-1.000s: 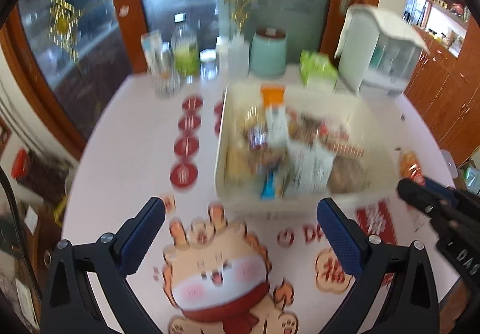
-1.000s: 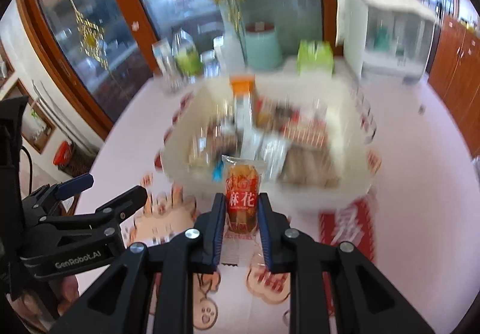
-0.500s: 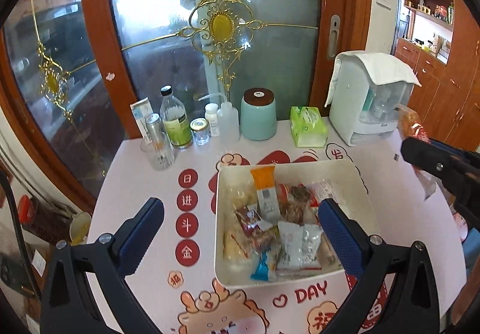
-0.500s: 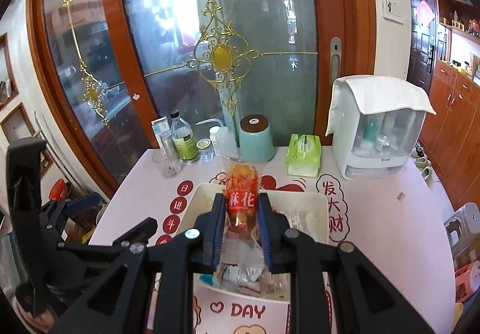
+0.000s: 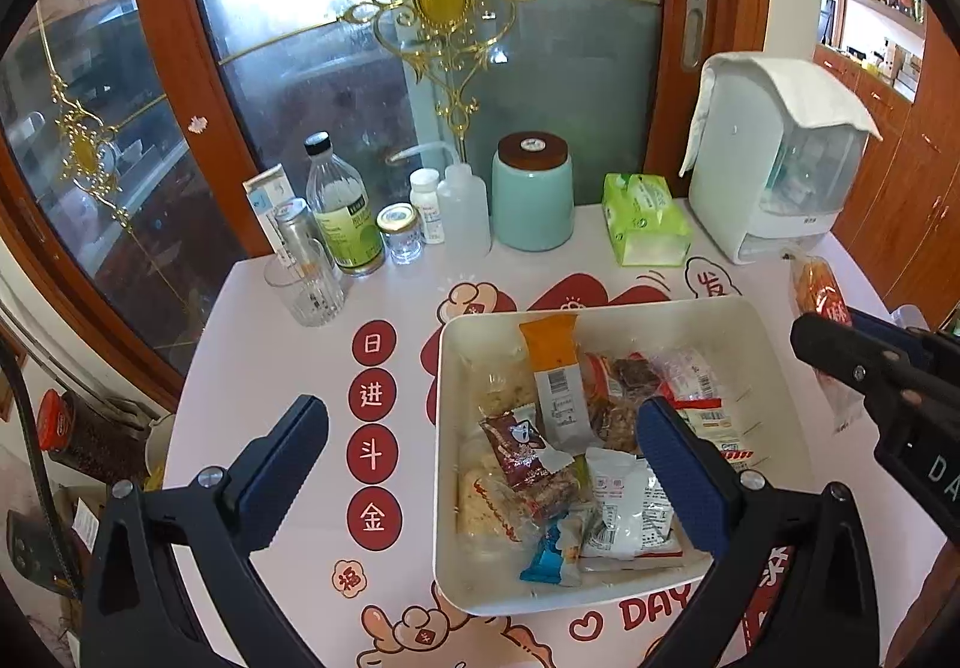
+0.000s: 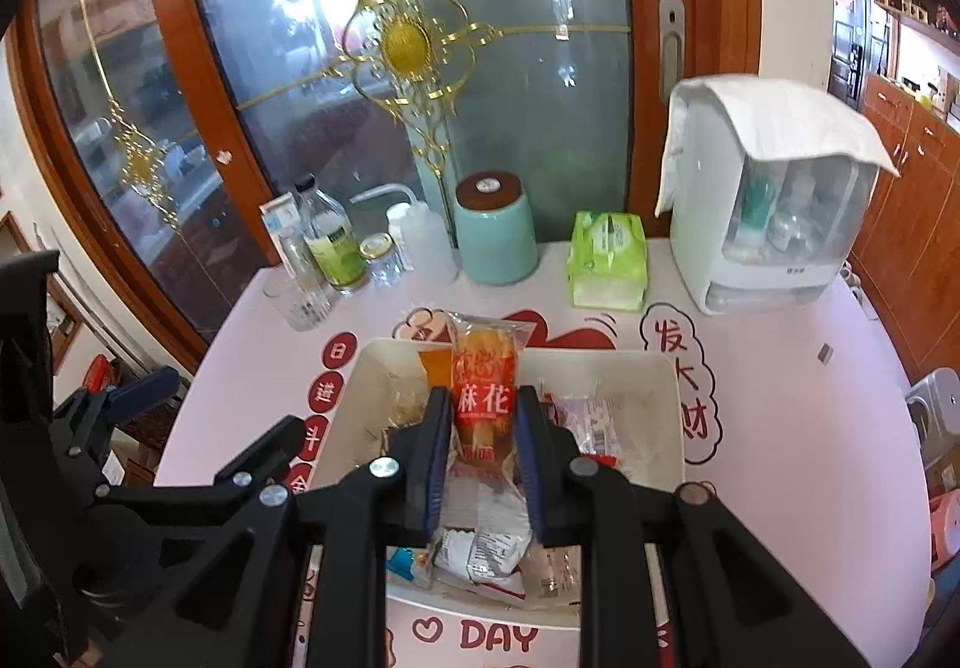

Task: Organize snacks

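Observation:
A white tray (image 5: 441,428) holding several wrapped snacks stands on the pink printed tablecloth. My right gripper (image 6: 483,416) is shut on a red-orange snack packet (image 6: 485,386), which hangs upright over the tray (image 6: 675,398). In the left wrist view that packet (image 5: 816,290) shows at the right edge, clamped by the right gripper (image 5: 840,362). My left gripper (image 5: 483,464) stands open above the tray's near left part, with nothing between its blue pads. The left gripper (image 6: 207,416) also shows at the left of the right wrist view.
Along the table's back edge stand a drinking glass (image 5: 306,290), bottles (image 5: 342,212), a teal canister (image 5: 531,194), a green tissue pack (image 5: 645,218) and a white dispenser (image 5: 774,176) draped with cloth. A glass door with wooden frame rises behind.
Both grippers have drawn back and slightly up from the table, so the tray looks smaller and the back row came into view. The right gripper kept hold of the packet.

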Tool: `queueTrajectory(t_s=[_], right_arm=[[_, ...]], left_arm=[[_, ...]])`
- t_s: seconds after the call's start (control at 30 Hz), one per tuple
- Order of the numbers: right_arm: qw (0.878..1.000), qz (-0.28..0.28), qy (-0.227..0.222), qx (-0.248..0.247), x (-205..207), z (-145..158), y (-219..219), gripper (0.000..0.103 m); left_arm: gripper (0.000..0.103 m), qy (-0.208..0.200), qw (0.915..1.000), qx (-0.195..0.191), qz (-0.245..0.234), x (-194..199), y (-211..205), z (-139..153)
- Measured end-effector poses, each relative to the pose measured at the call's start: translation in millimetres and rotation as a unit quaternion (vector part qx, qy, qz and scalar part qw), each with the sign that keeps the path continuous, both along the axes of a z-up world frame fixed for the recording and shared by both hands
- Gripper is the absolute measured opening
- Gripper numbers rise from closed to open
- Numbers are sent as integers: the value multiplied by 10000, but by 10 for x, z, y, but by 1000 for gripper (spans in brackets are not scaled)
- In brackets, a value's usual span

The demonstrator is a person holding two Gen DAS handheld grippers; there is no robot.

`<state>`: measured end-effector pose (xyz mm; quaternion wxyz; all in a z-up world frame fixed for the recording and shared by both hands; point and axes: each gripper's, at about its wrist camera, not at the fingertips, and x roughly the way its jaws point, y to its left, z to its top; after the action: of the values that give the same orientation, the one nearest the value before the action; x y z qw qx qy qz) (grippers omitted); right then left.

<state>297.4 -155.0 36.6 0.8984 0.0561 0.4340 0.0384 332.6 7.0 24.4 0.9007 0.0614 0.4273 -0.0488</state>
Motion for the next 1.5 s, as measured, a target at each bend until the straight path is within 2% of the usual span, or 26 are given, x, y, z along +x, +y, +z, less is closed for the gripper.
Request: queueTrajectory(t_s=[0.13, 0.3, 0.33, 0.87, 1.2, 1.5], right_arm=[[9998, -8, 192, 100, 66, -142, -37, 23], [9990, -170, 336, 220, 69, -241, -103, 47], [9989, -194, 347, 235, 63, -250, -110, 48], [9984, -196, 457, 281, -284, -290, -128, 48], [9968, -178, 671, 404, -850, -518, -158, 48], [9939, -100, 994, 463, -1596, -833, -167, 48]], left_arm=[[102, 54, 10000, 67, 6, 51, -9, -102], [102, 77, 9999, 141, -49, 21, -33, -161], [102, 89, 9998, 138, -71, 9, -39, -170], [102, 306, 9994, 29, -179, -390, -75, -193], [102, 559, 9984, -111, -50, -1007, -14, -417], [102, 901, 9950, -353, 236, -1759, 59, -680]])
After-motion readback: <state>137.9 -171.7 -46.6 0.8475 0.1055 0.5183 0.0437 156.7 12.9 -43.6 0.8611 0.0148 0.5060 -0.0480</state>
